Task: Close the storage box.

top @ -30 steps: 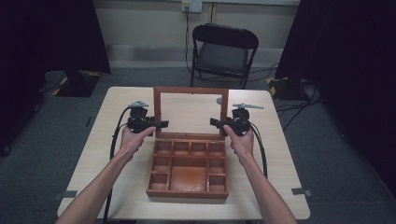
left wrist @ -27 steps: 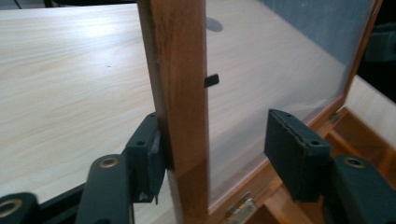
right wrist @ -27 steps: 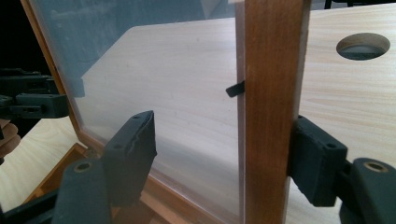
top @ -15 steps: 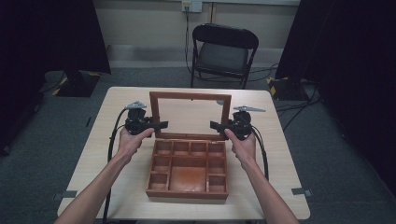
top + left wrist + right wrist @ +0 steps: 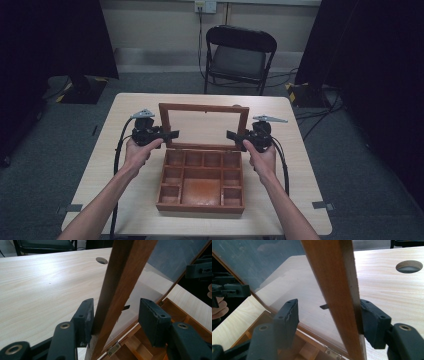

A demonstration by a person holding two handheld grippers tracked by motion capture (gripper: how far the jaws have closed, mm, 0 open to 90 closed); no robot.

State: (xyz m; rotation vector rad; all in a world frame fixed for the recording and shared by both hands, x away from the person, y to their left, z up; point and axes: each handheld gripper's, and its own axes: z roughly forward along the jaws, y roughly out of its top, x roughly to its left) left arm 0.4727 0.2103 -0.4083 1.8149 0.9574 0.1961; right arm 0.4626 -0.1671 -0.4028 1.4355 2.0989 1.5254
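A wooden box (image 5: 200,207) with several empty compartments sits mid-table. Its glass-paned lid (image 5: 202,106) stands raised on back hinges. My left gripper (image 5: 172,134) straddles the lid's left side rail (image 5: 120,277). Its far-side pad (image 5: 85,317) touches the wood, while the near-side pad (image 5: 152,320) stands off it. My right gripper (image 5: 231,135) straddles the right rail (image 5: 332,272) the same way, with the far-side pad (image 5: 374,325) on the wood and the other pad (image 5: 287,317) apart. Both pairs of jaws have just been closing.
The light wooden table (image 5: 300,200) has bare room on both sides of the box and a cable hole (image 5: 408,266) behind the lid. A black folding chair (image 5: 240,55) stands beyond the far edge. Cables trail from both grippers toward the person.
The lid's top edge has come down a little in the high view. Both hands have stayed at its sides.
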